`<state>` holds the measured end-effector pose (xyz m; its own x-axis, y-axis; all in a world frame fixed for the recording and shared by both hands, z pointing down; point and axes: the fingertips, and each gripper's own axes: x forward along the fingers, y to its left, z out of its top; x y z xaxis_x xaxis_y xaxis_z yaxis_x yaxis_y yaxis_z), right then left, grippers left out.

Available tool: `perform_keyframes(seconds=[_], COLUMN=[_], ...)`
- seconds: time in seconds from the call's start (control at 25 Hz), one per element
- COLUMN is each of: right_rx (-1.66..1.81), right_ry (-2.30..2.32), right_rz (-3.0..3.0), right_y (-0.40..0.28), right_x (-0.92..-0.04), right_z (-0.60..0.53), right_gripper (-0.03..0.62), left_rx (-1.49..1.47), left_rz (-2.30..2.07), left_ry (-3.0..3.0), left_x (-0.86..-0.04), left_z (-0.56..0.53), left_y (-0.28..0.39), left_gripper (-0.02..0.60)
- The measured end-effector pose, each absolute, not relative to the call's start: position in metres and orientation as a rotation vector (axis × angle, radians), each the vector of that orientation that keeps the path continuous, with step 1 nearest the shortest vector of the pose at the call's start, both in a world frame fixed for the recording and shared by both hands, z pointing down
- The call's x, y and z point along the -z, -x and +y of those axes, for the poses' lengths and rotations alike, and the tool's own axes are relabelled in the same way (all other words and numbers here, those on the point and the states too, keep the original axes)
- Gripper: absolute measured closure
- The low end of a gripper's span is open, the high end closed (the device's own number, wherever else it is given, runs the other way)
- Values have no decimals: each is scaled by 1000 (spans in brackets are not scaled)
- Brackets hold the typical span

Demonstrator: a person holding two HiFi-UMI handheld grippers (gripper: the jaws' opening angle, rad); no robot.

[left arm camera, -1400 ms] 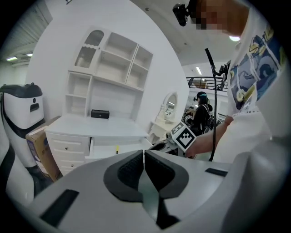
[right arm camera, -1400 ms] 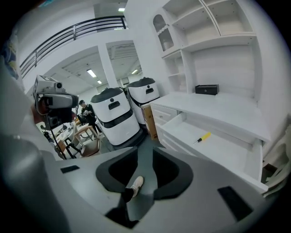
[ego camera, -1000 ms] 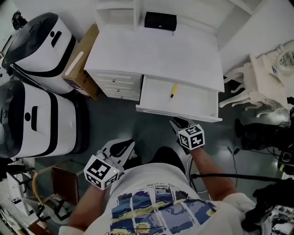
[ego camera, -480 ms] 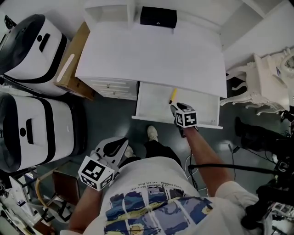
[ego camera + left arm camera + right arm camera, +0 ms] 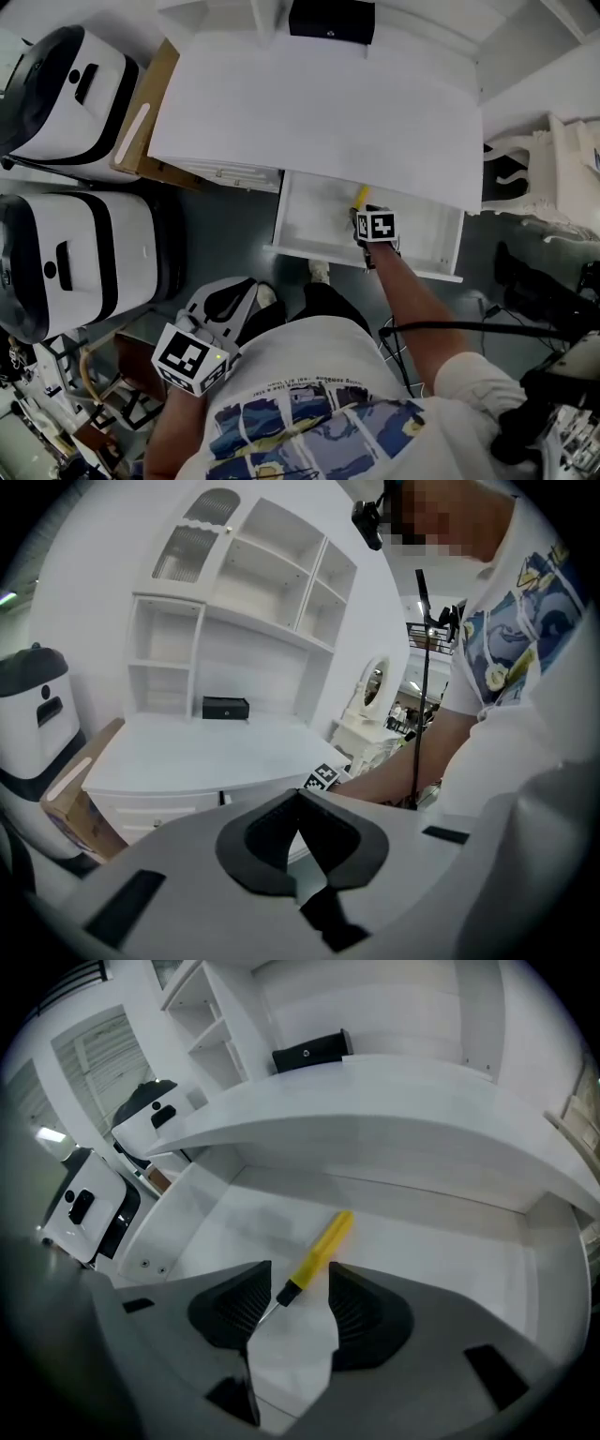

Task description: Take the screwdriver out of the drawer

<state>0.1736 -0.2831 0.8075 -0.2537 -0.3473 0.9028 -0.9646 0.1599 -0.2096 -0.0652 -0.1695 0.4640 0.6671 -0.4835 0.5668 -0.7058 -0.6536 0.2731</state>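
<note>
Yellow-handled screwdriver (image 5: 319, 1252) is lying flat in the open white drawer (image 5: 206, 1232), its dark collar showing between my right tongs (image 5: 298, 1286). Their jaws have just been opening wide to straddle it, not yet pinching. My left tongs (image 5: 300, 803) are idling, pressed together.

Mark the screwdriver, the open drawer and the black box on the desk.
screwdriver (image 5: 323, 1244), right gripper view, middle of yellow handle
drawer (image 5: 312, 211), head view, bare floor near its left end
black box (image 5: 331, 19), head view, middle of the box
</note>
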Motion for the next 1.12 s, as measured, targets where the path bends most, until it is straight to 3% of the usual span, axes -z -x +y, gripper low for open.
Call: perform_keyframes(seconds=[0.32, 0.8, 1.12], right_rx=[-1036, -803, -782], right_ry=[-1192, -976, -939], right_rz=[-1676, -1738, -1748], right_y=[-170, -152, -153], right_x=[-835, -843, -841], right_z=[-292, -284, -282], right_gripper=[385, 491, 499], left_rx=[-648, -654, -637], left_rz=[-990, -994, -987], left_ry=[-2335, -2319, -2346], left_x=[-468, -473, -468], left_z=[-178, -187, -193], left_y=[63, 59, 61], left_gripper=[568, 568, 568])
